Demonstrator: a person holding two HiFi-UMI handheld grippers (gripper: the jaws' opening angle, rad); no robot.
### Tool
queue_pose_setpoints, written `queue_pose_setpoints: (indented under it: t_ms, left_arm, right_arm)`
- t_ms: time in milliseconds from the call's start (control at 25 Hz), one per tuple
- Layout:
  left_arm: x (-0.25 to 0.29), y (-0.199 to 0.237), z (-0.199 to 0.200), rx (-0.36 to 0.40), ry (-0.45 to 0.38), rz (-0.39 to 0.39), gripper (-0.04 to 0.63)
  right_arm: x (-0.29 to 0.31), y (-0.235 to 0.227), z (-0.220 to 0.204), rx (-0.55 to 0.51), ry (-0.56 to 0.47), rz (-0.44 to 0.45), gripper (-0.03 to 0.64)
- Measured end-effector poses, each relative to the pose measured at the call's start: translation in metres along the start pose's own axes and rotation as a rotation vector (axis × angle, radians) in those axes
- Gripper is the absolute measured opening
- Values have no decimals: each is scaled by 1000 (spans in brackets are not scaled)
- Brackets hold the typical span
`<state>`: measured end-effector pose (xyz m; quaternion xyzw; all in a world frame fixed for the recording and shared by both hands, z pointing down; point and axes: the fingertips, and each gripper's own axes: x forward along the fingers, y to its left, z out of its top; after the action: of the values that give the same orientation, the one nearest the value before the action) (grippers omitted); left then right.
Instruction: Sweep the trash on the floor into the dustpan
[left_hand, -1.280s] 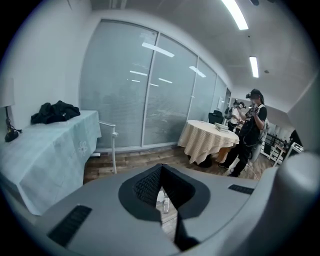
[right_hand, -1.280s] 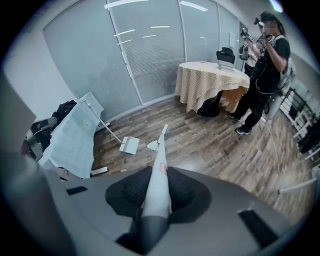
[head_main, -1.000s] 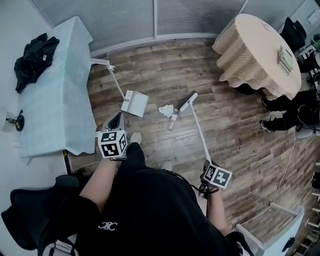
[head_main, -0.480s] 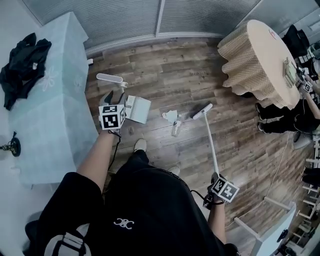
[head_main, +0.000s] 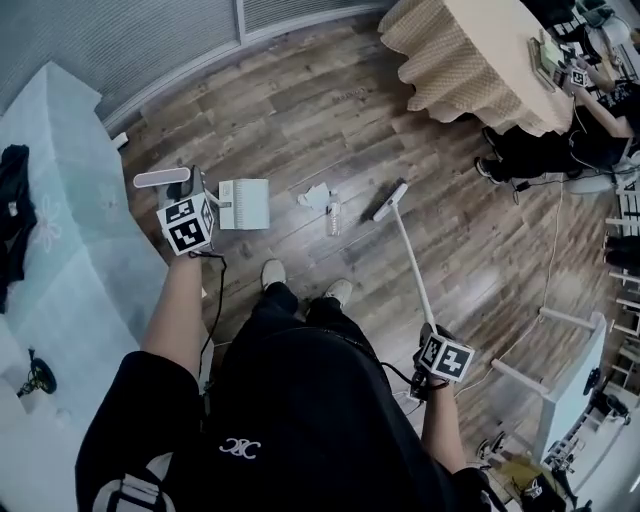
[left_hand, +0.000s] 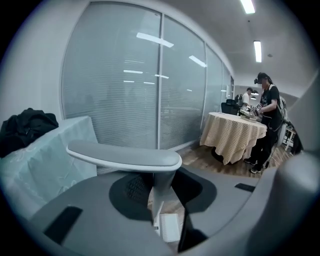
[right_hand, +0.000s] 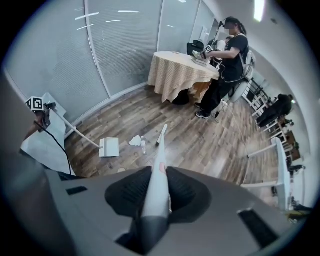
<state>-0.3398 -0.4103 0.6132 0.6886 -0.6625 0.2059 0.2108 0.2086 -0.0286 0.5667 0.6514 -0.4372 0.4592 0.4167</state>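
Left hand-held gripper (head_main: 186, 200): jaws have just been closing and now sit against both sides of the neck under the flat grey T-grip (head_main: 160, 178) of the white long-handled dustpan (head_main: 243, 203), roughly half open on it; the dustpan's pan rests on the brown wood-plank floor (head_main: 300, 110) just ahead of this hand-held gripper and a little to its right, seen through the jaw gap in the left gripper view.

Right hand-held gripper (head_main: 432, 340): jaws clamped on the upper end of the white long-pole broom (head_main: 410, 265), pointing steeply down; pole slants away from it to the flat broom head (head_main: 390, 200) on the floor well ahead.

Trash: crumpled white paper (head_main: 315, 194) and small clear plastic bottle (head_main: 333, 215) lie side by side on the floor, between pan and broom head, apart from both; right of the left hand-held gripper, ahead-left of the right one.

Pale blue cloth-covered surface (head_main: 70, 200) just left of the left hand-held gripper.
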Motion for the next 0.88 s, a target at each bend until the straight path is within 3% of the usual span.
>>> queue_pose_setpoints:
  t_ms: [120, 600, 880]
  left_arm:
    - [3, -12, 3, 13, 12, -24, 110]
    - [-6, -54, -8, -6, 52, -60, 110]
    - [-10, -97, -10, -5, 58, -43, 110]
  right_arm:
    - [2, 2, -5, -12, 17, -7, 109]
    - [26, 10, -16, -235, 74, -30, 109]
    - [28, 38, -18, -334, 73, 29, 109]
